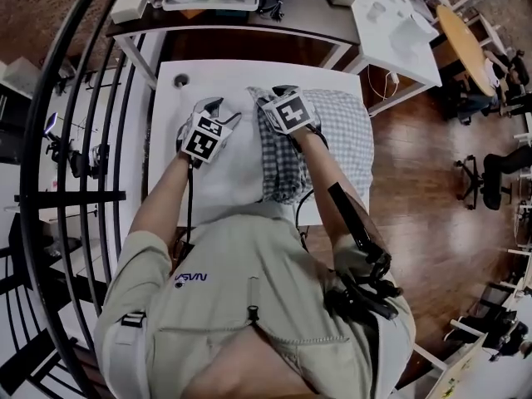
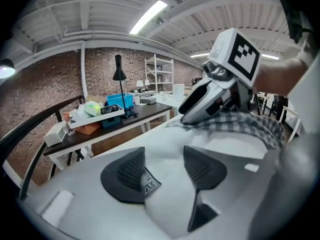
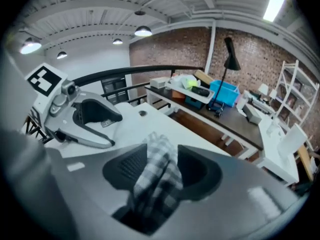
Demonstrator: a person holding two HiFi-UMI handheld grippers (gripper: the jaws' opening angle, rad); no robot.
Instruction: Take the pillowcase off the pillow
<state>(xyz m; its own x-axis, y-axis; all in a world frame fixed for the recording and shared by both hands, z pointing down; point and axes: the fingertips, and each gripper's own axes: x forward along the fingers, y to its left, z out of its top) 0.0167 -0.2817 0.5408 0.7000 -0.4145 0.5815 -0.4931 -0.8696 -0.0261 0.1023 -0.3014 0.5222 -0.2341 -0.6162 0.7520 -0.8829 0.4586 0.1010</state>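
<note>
Both spread wide: the left gripper (image 2: pixel 164 168) straddles a smooth white bulge of pillow (image 2: pixel 167 136), the right gripper (image 3: pixel 162 166) a limp, crumpled fold of checked pillowcase (image 3: pixel 159 184), neither clamping.

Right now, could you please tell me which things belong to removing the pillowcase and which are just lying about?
Job in hand: soft white pillow, grey-and-white checked fabric pillowcase, left gripper, right gripper.
Lying about: black desk lamp, blue plastic box, round wooden table.
</note>
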